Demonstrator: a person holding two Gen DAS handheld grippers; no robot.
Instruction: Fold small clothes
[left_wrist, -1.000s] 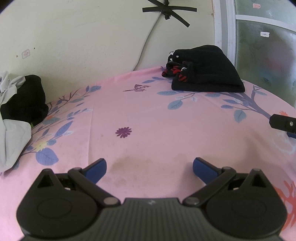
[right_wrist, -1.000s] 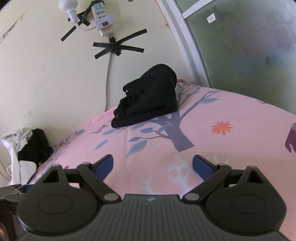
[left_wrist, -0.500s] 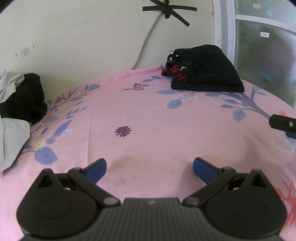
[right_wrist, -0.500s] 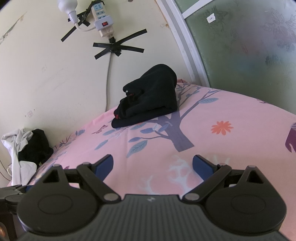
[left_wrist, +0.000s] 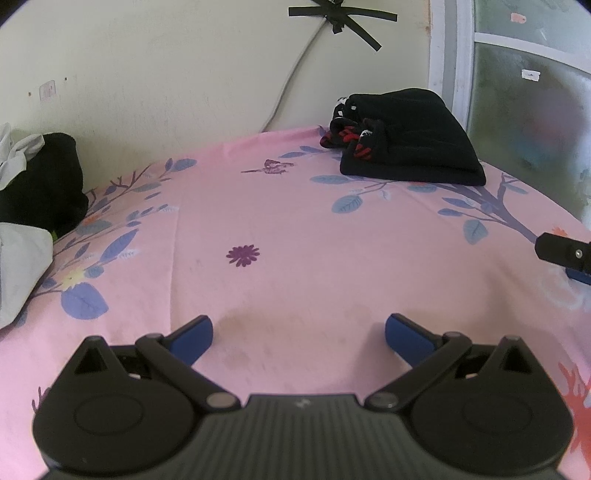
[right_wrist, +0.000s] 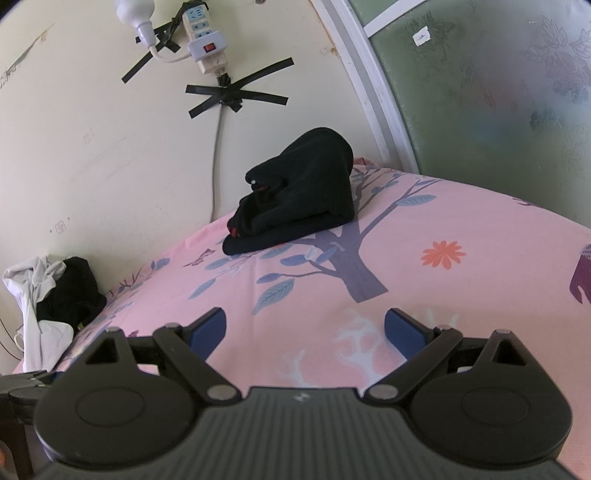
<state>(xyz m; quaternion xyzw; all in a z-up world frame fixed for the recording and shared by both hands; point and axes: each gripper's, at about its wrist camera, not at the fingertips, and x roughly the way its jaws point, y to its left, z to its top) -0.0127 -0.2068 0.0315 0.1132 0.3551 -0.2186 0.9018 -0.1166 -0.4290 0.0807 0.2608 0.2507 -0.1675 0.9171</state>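
A stack of folded black clothes (left_wrist: 406, 147) with red trim lies at the far right of the pink sheet (left_wrist: 295, 240); it also shows in the right wrist view (right_wrist: 295, 195). A heap of unfolded black and white clothes (left_wrist: 29, 192) lies at the far left, also seen in the right wrist view (right_wrist: 51, 302). My left gripper (left_wrist: 298, 332) is open and empty above bare sheet. My right gripper (right_wrist: 304, 330) is open and empty above the sheet; part of it shows at the right edge of the left wrist view (left_wrist: 565, 254).
A cream wall (left_wrist: 166, 81) backs the bed, with a taped cable (left_wrist: 332, 18) and a power strip (right_wrist: 203, 40). A frosted glass window (right_wrist: 498, 92) stands on the right. The sheet has a tree print (right_wrist: 354, 266).
Both grippers have hardly moved; the left view has drifted very slightly right. Both stay open.
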